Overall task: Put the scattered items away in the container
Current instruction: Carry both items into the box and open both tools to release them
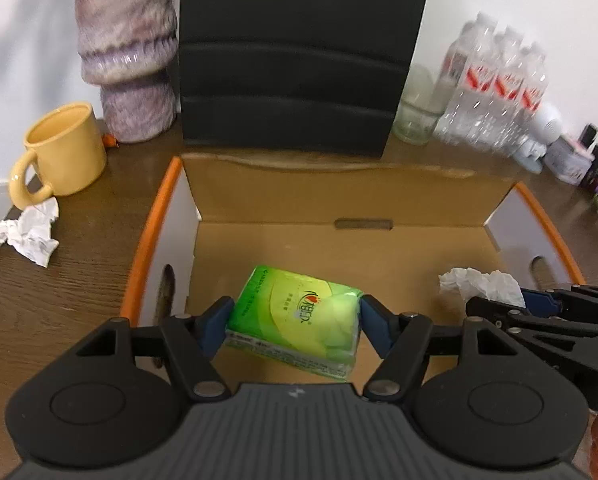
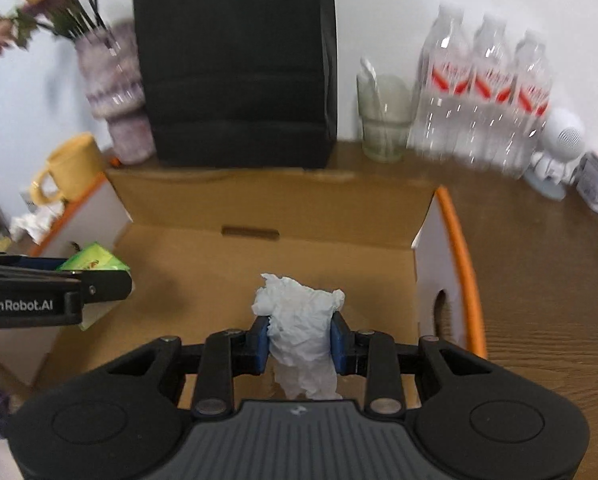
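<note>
An open cardboard box [image 1: 283,196] with orange-edged flaps stands on the wooden table; it also shows in the right wrist view [image 2: 259,204]. My left gripper [image 1: 295,320] is shut on a green tissue pack [image 1: 299,316] and holds it over the inside of the box. My right gripper [image 2: 300,340] is shut on a crumpled white tissue [image 2: 299,320], also over the box floor. That tissue [image 1: 479,282] and the right gripper show at the right in the left wrist view. Another crumpled tissue [image 1: 23,234] lies on the table left of the box.
A yellow mug [image 1: 63,152] stands left of the box by a mottled purple vase [image 1: 127,60]. A black box [image 1: 295,56] stands behind the cardboard box. A glass jar [image 2: 383,120], water bottles [image 2: 483,96] and small items are at the back right.
</note>
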### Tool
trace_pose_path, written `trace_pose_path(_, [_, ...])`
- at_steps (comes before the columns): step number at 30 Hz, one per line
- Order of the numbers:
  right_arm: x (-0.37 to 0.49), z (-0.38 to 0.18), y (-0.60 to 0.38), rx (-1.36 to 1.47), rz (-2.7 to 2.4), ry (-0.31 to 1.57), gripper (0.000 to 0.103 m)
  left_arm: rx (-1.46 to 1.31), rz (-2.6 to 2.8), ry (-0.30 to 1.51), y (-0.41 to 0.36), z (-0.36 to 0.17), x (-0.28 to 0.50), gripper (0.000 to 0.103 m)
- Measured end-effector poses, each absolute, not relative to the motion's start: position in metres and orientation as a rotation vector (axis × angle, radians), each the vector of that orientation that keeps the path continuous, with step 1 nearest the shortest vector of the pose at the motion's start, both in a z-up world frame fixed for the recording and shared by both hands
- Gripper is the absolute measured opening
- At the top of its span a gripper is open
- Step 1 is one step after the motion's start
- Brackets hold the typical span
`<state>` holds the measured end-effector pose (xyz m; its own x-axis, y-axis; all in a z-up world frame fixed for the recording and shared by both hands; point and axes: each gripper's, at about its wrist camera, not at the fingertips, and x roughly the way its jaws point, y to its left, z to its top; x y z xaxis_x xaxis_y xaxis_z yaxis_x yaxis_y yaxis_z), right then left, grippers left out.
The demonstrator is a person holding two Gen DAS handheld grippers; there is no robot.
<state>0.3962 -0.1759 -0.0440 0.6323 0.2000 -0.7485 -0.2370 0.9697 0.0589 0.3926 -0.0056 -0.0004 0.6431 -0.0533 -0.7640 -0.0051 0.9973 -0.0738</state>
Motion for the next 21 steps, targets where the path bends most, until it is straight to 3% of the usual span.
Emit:
trace_pose_path(4, [0.404, -0.055, -0.171, -0.051, 0.242, 0.891, 0.031, -0.067, -0.014, 0.937, -0.006, -0.013, 0.402, 0.071])
trace_pose_path(8, [0.406, -0.056, -0.165, -0.081, 0.235, 0.912, 0.041, -0.082, -0.004, 0.996, -0.006, -0.02, 0.409, 0.072])
trace_pose_path(9, [0.406, -0.057, -0.164, -0.089, 0.233, 0.921, 0.045, -0.09, -0.003, 1.011, -0.005, -0.022, 0.41, 0.073])
trace_pose_path(11, [0.405, -0.056, -0.163, -0.093, 0.228, 0.934, 0.069, -0.091, -0.009, 1.022, -0.007, -0.022, 0.412, 0.076])
trace_pose_path(13, [0.403, -0.055, -0.163, -0.099, 0.226, 0.929, 0.082, -0.095, -0.025, 1.021, -0.008, -0.02, 0.41, 0.087])
trace_pose_path(17, [0.395, -0.047, -0.166, -0.09, 0.257, 0.926, 0.088, -0.099, -0.061, 0.979, -0.013, -0.007, 0.399, 0.103])
trace_pose_path(20, [0.384, -0.034, -0.17, -0.086, 0.261, 0.893, 0.103, -0.076, -0.036, 0.912, -0.014, 0.01, 0.386, 0.103])
trace_pose_path(21, [0.379, -0.029, -0.172, -0.088, 0.261, 0.872, 0.103, -0.076, -0.039, 0.886, -0.012, 0.016, 0.381, 0.103])
